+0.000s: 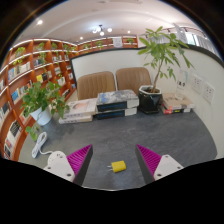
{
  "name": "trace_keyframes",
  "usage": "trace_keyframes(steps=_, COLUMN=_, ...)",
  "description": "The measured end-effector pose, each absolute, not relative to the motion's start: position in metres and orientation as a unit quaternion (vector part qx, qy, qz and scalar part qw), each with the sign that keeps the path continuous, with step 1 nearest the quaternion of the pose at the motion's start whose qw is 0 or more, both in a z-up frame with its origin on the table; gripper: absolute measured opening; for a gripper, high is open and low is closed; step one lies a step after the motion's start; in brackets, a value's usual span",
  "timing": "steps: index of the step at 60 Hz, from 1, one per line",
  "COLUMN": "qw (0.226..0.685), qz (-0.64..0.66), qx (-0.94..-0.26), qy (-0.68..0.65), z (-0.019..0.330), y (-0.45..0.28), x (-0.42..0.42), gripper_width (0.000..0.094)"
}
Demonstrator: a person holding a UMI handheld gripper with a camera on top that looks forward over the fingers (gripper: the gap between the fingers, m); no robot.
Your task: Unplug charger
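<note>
Gripper [114, 160] nearest, fingers spread wide, pink pads [79, 158] facing inward, nothing held. Small yellow object [118, 166] lying on the grey table [130, 132] between the fingertips, gap on both sides; cannot tell whether it belongs to the charger. White cable and plug [41, 146] off to the left of the left finger, near the table's edge; judged to be the charger, socket itself not resolved. Risk: closing here would pinch the yellow piece instead of the plug. Risk: reaching left at an angle may drag the cable rather than seat on the plug body, or push it off the edge. Open table straight ahead, good room for repositioning. Beyond it, stacked books [117, 102], further stacks [78, 113] and two potted plants [160, 62] line the far side; leaves of the left plant [42, 100] overhang near the cable, likely to snag on a high approach.
</note>
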State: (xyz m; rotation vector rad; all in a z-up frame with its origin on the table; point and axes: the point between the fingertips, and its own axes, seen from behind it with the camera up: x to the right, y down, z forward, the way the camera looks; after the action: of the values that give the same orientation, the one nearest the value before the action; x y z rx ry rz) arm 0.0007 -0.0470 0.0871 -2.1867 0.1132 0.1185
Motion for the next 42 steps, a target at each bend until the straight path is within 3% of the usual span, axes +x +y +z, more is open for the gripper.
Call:
trace_keyframes(steps=9, qw=0.523, qz=0.037, qx=-0.85, qy=0.051, z=0.184, y=-0.076, x=-0.009, gripper_width=0.0854)
trace_keyframes(steps=16, qw=0.529, qz=0.026, qx=-0.847, qy=0.054, z=0.223, y=-0.12, x=-0.021, gripper_width=0.0853)
trace_keyframes(steps=24, qw=0.532, qz=0.016, qx=-0.845, qy=0.043, z=0.238, y=-0.169, x=-0.043, gripper_width=0.0852)
trace_keyframes(steps=42, qw=0.519, qz=0.015, qx=-0.854, qy=0.008, z=0.229, y=-0.232, x=-0.084, gripper_width=0.0854)
